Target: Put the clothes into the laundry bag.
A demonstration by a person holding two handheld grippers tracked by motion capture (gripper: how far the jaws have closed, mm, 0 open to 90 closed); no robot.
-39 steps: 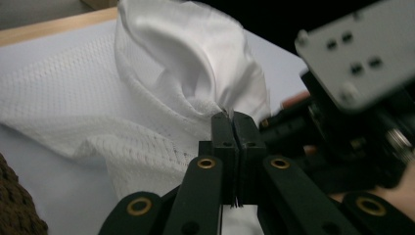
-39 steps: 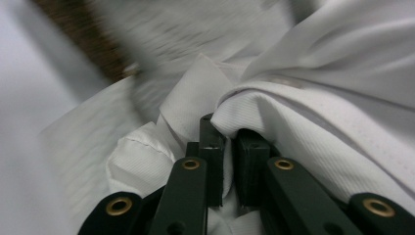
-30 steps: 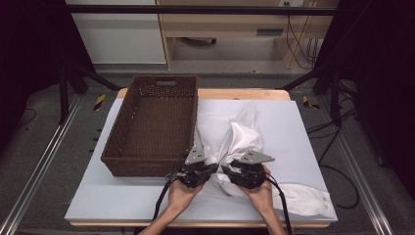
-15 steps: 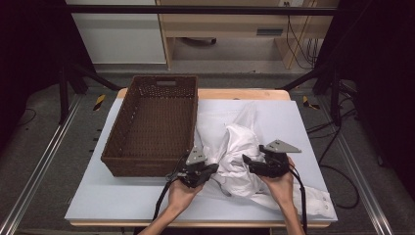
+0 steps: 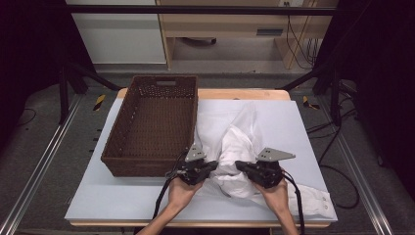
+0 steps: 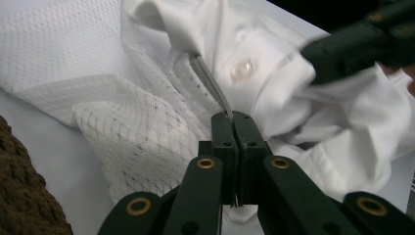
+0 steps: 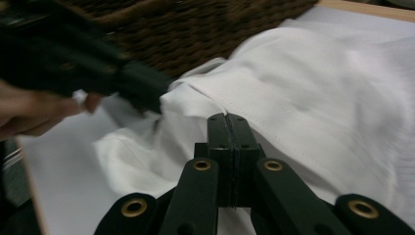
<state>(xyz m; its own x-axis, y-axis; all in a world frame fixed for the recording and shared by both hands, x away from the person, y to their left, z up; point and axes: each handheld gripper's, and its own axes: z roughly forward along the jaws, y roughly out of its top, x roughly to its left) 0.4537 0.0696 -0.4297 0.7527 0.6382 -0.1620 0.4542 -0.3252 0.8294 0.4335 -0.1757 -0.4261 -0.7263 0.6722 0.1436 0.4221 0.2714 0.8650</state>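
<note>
Closing just now on a fold of the white shirt (image 5: 235, 147), my right gripper (image 5: 241, 165) has come back in from further right, its fingers (image 7: 228, 128) pinched flat on a stitched seam. My left gripper (image 5: 213, 165) stays clamped on a grey-lined edge (image 6: 211, 83), so I judge both holds set for lifting. The shirt lies crumpled toward the worktop's (image 5: 98, 205) near edge, beside the stiff wicker basket (image 5: 151, 122): smooth cloth, mesh lining.

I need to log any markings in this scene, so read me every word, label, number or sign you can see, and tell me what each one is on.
None can be read. The white shirt, the brown wicker basket and the table show no lettering. The small plate on the desk behind the table is too blurred to read.
</note>
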